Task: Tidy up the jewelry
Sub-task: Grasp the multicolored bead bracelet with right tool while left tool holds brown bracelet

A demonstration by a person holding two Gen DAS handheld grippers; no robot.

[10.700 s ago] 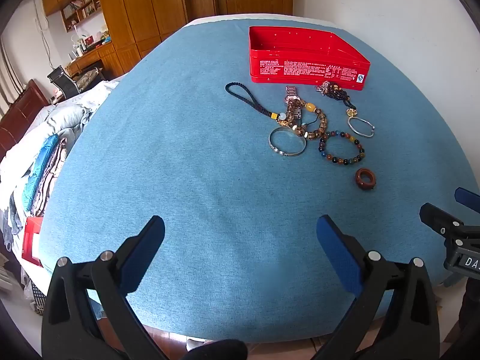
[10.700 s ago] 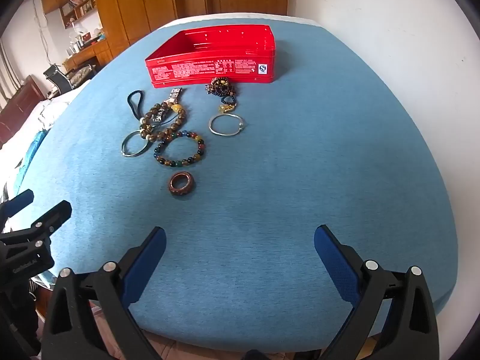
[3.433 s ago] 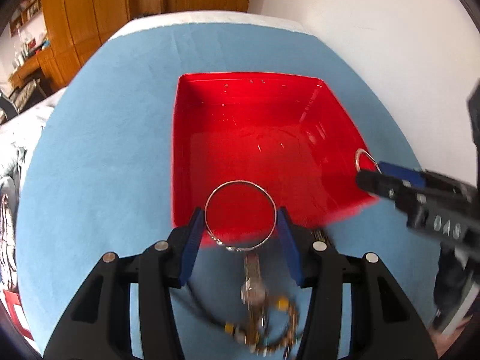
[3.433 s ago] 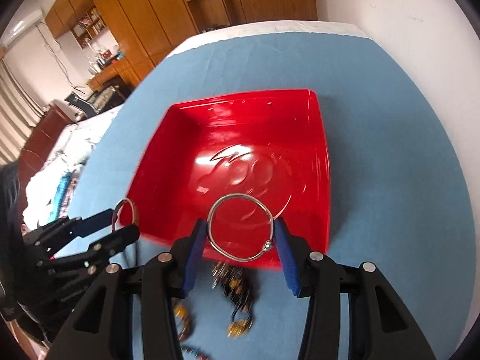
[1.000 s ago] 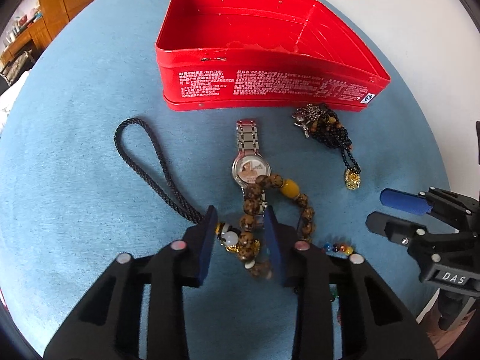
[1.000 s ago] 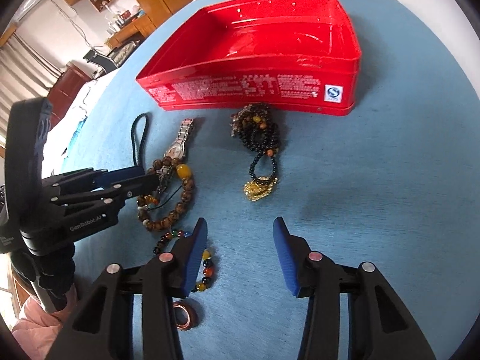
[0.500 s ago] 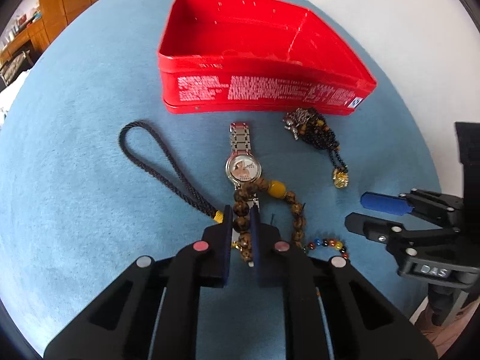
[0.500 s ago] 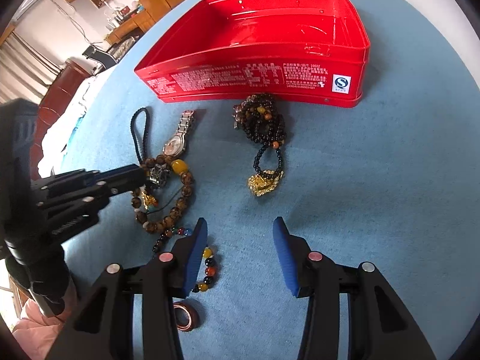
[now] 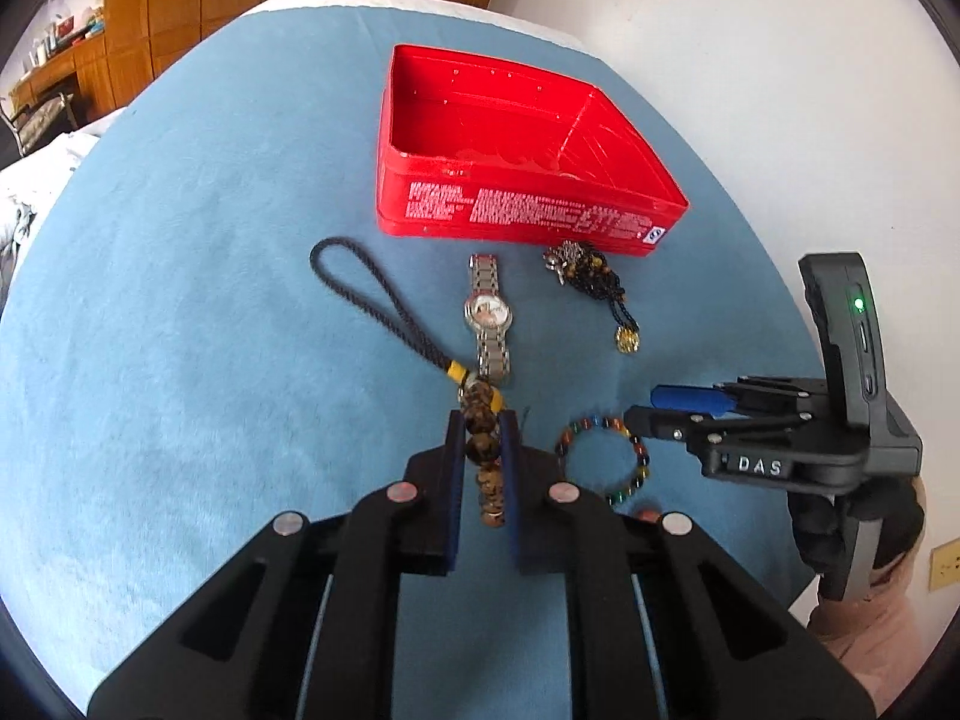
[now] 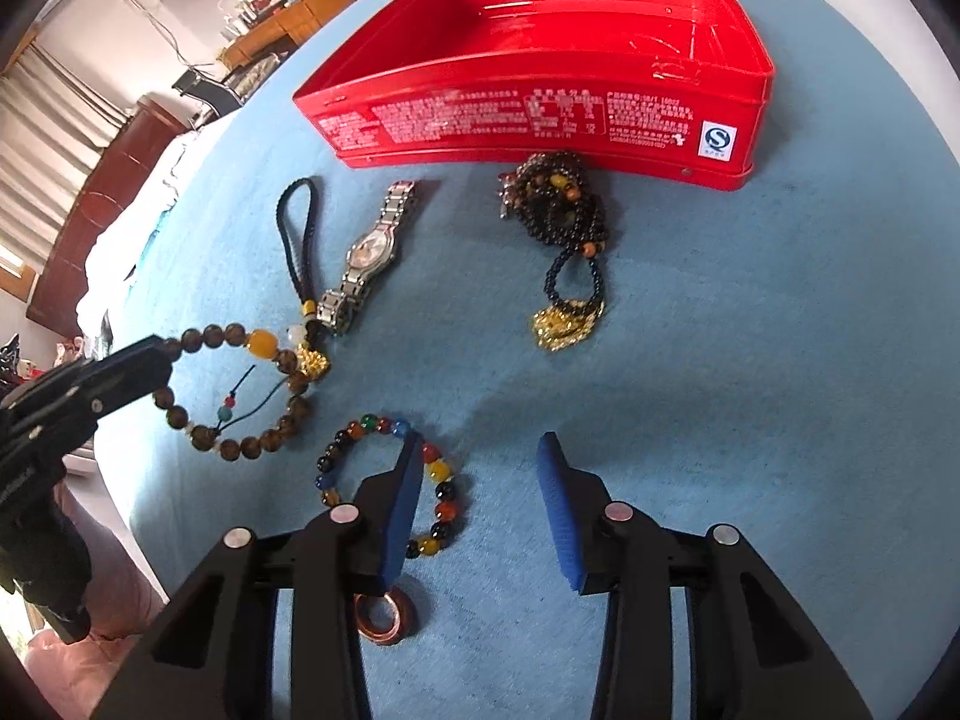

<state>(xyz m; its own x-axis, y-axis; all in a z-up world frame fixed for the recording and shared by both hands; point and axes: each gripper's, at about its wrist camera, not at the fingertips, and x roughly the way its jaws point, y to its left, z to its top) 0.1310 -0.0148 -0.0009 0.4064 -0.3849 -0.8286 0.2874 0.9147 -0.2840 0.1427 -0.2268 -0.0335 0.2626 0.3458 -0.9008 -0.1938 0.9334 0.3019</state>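
My left gripper (image 9: pixel 482 427) is shut on the brown bead bracelet (image 9: pixel 482 445), which hangs lifted off the cloth; it also shows in the right wrist view (image 10: pixel 240 387). Its black cord loop (image 9: pixel 366 294) trails behind. My right gripper (image 10: pixel 477 471) is open, its left finger over the multicoloured bead bracelet (image 10: pixel 444 483), which also shows in the left wrist view (image 9: pixel 603 459). A silver watch (image 9: pixel 489 315), a black bead necklace with a gold pendant (image 10: pixel 561 228) and a copper ring (image 10: pixel 384 618) lie on the cloth. The red tin (image 9: pixel 528 204) stands behind them.
Everything lies on a blue cloth-covered table (image 9: pixel 180 360). A white wall (image 9: pixel 780 90) is close on the right. Wooden cabinets (image 9: pixel 180 12) and bedding are beyond the table's far left.
My left gripper has closed on the brown bead bracelet and lifted it off the watch. My right gripper has moved down to the multicoloured bracelet, still open.
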